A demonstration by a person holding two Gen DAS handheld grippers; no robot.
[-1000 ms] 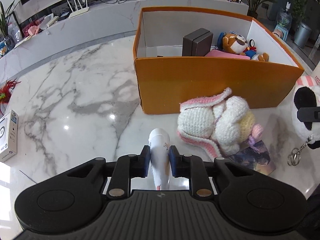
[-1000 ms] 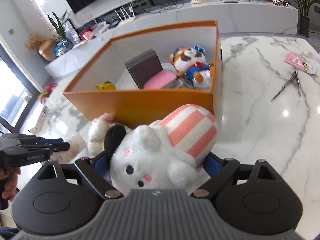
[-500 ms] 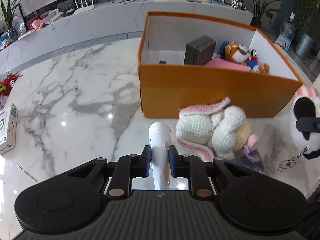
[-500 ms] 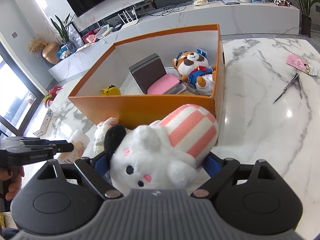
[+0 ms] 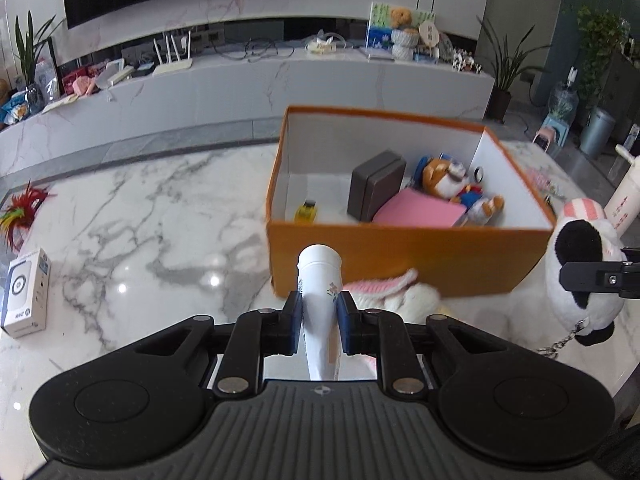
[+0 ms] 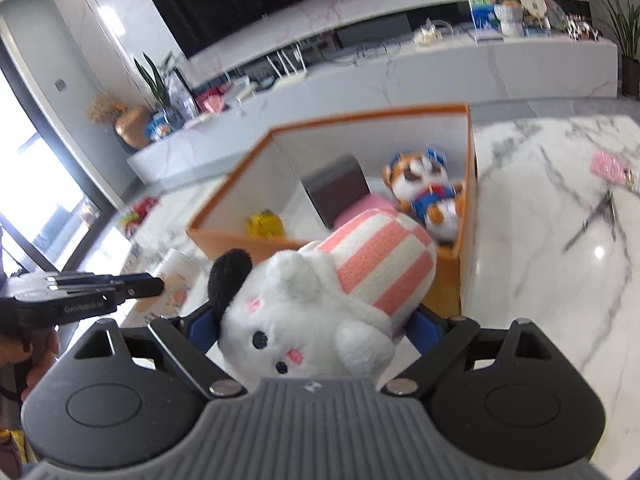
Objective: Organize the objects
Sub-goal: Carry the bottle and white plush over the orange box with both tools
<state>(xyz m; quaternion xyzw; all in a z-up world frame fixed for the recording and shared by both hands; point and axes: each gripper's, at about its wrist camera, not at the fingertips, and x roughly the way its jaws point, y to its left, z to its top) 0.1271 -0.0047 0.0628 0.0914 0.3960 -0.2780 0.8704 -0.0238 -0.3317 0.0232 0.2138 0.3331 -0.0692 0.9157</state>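
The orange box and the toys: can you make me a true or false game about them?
1. The left gripper has its jaws shut on a white tube. True.
2. The orange box is empty. False: it holds a dark case, a pink pad, a fox plush and a small yellow toy.
3. The right gripper holds a white plush with a pink striped cap. True.
4. The knitted toy lies inside the box. False: it lies on the marble table, in front of the box.

orange box (image 5: 400, 256), plush (image 6: 320, 312) – white, pink-striped
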